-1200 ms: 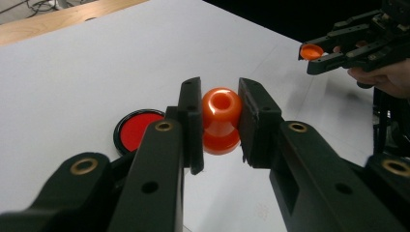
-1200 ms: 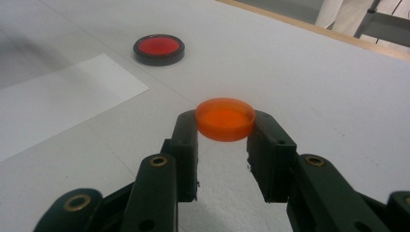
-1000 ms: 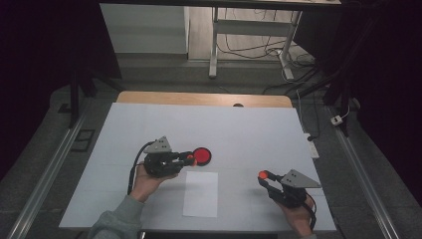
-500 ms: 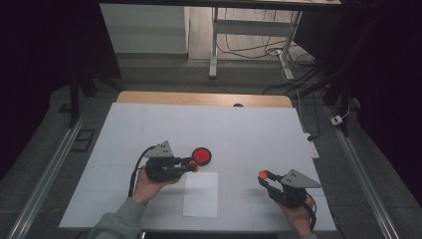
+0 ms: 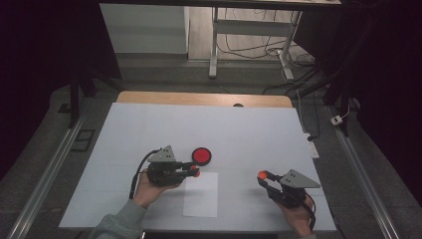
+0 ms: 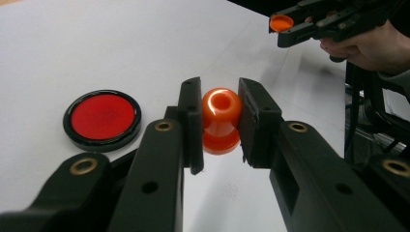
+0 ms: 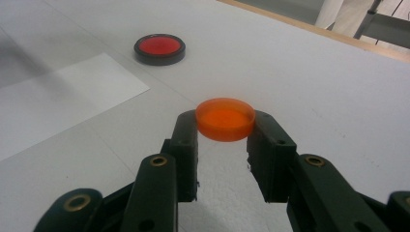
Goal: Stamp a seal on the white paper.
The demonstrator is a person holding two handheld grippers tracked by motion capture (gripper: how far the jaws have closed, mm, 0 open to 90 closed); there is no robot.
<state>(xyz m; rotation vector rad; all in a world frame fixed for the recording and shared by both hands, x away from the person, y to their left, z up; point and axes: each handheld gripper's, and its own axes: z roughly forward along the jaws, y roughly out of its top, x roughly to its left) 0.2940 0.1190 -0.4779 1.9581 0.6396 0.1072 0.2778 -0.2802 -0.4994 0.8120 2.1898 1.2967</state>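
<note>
Your left gripper (image 5: pixel 194 171) is clamped on a small orange stamp (image 6: pixel 221 120). In the left gripper view the two black jaws press on its rounded head from either side, with the flared base hanging below them and the whole piece lifted off the table (image 5: pixel 259 129). In the high view that gripper lies level, its tips pointing toward your right hand, directly above the top edge of the sheet of paper (image 5: pixel 200 194).

The round ink pad (image 5: pixel 201 156), red with a black rim, sits flat on the table just beyond the left gripper's tips and close to the paper's far edge. In the left gripper view it lies to the left of the jaws, apart from them.

Your right gripper (image 5: pixel 263 178) holds a shallow orange cap (image 7: pixel 225 118). In the right gripper view the jaws grip its rim on both sides, the open face turned up and roughly level. The high view places this gripper near the table's front edge, to the right of the paper and well apart from the left gripper, its tips aimed toward the centre.

The paper lies flat between your two hands, touched by neither gripper.
</note>
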